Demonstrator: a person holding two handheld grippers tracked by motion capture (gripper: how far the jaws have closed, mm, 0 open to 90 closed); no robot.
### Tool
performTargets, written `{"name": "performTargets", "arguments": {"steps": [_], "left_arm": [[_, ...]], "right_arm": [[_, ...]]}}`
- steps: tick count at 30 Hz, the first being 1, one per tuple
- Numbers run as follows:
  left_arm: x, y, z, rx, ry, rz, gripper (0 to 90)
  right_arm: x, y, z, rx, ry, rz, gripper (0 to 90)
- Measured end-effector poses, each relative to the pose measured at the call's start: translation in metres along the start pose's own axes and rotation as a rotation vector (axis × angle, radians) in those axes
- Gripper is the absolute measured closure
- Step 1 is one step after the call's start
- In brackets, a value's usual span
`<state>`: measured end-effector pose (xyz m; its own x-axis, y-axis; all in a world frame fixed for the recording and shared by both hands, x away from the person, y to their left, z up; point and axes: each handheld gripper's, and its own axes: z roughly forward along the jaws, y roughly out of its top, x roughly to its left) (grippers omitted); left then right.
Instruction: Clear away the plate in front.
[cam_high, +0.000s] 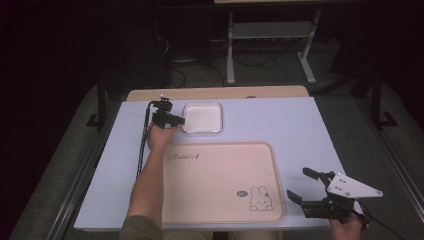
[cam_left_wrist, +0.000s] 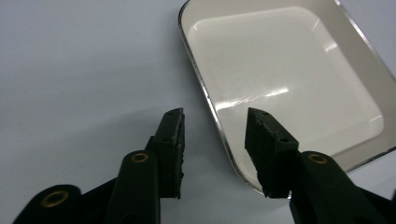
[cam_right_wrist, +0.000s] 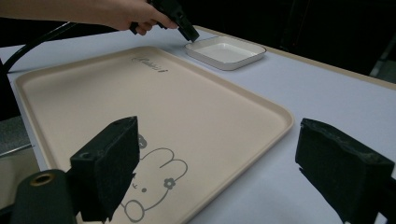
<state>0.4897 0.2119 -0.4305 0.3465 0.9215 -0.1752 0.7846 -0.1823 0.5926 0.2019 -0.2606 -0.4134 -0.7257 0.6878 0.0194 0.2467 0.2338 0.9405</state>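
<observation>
Half-open left gripper (cam_left_wrist: 214, 140) fingers (cam_left_wrist: 268, 149) straddle the white dish (cam_left_wrist: 285, 74) rim, seemingly not yet pinching; close squarely, lift level.

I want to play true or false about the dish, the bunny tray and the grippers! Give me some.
1. The left gripper has one jaw on each side of the white dish's rim. True.
2. The white dish holds food. False: it is empty.
3. The pink tray has a rabbit drawing. True.
4. The right gripper is shut on the tray. False: its jaws are open, with nothing between them.
5. The dish sits on the tray. False: it sits on the table, beyond the tray.
</observation>
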Motion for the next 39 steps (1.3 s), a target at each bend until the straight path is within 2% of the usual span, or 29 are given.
{"name": "performTargets", "arguments": {"steps": [4, 6, 9, 13, 19, 22, 23, 25, 28, 30, 39], "left_arm": [[-0.002, 0.0, 0.007, 0.026, 0.016, -0.002, 63.7], [-0.003, 0.001, 0.01, 0.04, 0.011, -0.009, 70.9], [-0.007, 0.004, 0.015, 0.057, 0.023, -0.016, 74.4], [-0.008, 0.005, 0.018, 0.054, 0.023, -0.028, 77.9], [0.0, 0.004, 0.018, 0.051, -0.026, -0.133, 82.7], [0.003, 0.003, 0.018, 0.033, -0.045, -0.193, 85.5], [0.003, 0.003, 0.018, 0.033, -0.045, -0.193, 86.7], [0.005, 0.003, 0.018, 0.008, -0.067, -0.234, 88.1], [0.006, 0.001, 0.019, 0.002, -0.088, -0.269, 88.8], [0.006, 0.0, 0.019, -0.003, -0.094, -0.282, 88.9], [0.006, 0.003, 0.011, -0.025, -0.099, -0.277, 89.0]], "right_arm": [[0.0, 0.0, 0.0, 0.0, 0.001, -0.001, 12.9], [0.0, 0.0, 0.0, -0.001, -0.001, 0.001, 12.8], [0.0, 0.0, -0.001, -0.003, -0.003, -0.001, 12.9], [-0.001, 0.0, -0.002, -0.006, -0.005, 0.0, 12.9], [-0.001, 0.0, -0.003, -0.011, -0.006, -0.001, 12.9], [-0.001, 0.0, -0.004, -0.012, -0.005, -0.003, 12.9], [-0.001, 0.0, -0.004, -0.012, -0.005, -0.003, 12.9], [-0.001, 0.0, -0.004, -0.011, -0.005, -0.003, 12.9], [-0.001, 0.0, -0.004, -0.011, -0.006, 0.0, 12.8], [-0.001, -0.001, -0.004, -0.012, -0.007, 0.002, 12.9], [-0.001, -0.001, -0.004, -0.014, -0.008, 0.006, 12.8]]}}
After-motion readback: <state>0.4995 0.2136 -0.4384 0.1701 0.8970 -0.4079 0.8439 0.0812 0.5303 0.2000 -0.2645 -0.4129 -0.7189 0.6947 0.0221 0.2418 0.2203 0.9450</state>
